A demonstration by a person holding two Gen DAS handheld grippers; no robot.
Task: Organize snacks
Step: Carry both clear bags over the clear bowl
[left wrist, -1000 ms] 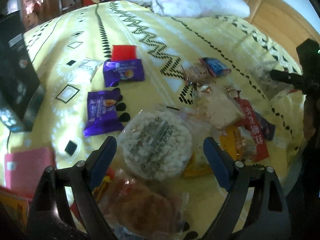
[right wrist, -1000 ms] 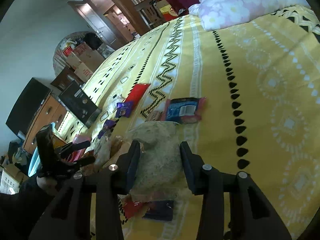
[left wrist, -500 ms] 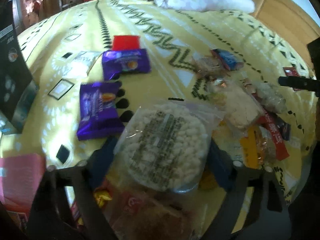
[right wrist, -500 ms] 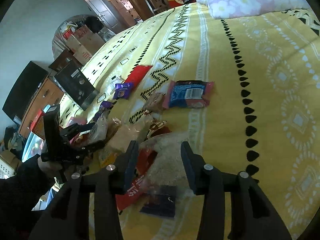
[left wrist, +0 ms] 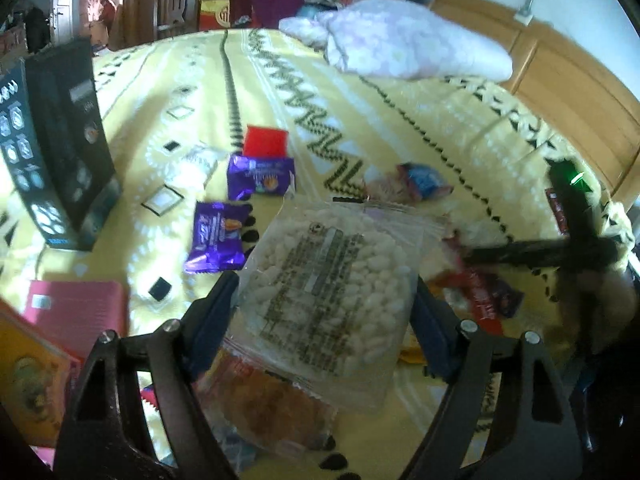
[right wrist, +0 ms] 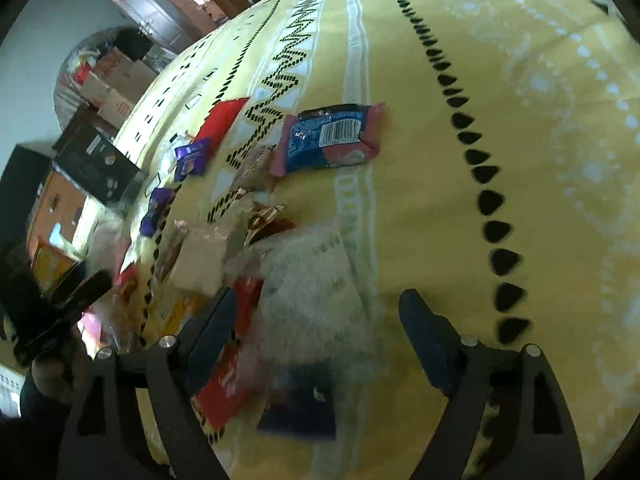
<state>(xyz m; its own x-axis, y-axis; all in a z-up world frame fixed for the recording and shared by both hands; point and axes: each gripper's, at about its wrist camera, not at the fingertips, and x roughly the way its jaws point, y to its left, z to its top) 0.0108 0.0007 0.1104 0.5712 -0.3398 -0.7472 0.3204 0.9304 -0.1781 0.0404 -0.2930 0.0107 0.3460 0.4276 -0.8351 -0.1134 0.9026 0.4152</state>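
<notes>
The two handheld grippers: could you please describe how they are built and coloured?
The left gripper and the right gripper look alike: black triangular cut-out frames, silver screw heads at the joints, and dark blue fingers. Seen from the right wrist view, the left one is a black pistol-like body, blurred.

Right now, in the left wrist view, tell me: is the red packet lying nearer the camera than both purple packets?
No. The red packet lies farther up the bedspread, beyond both purple packets.
</notes>
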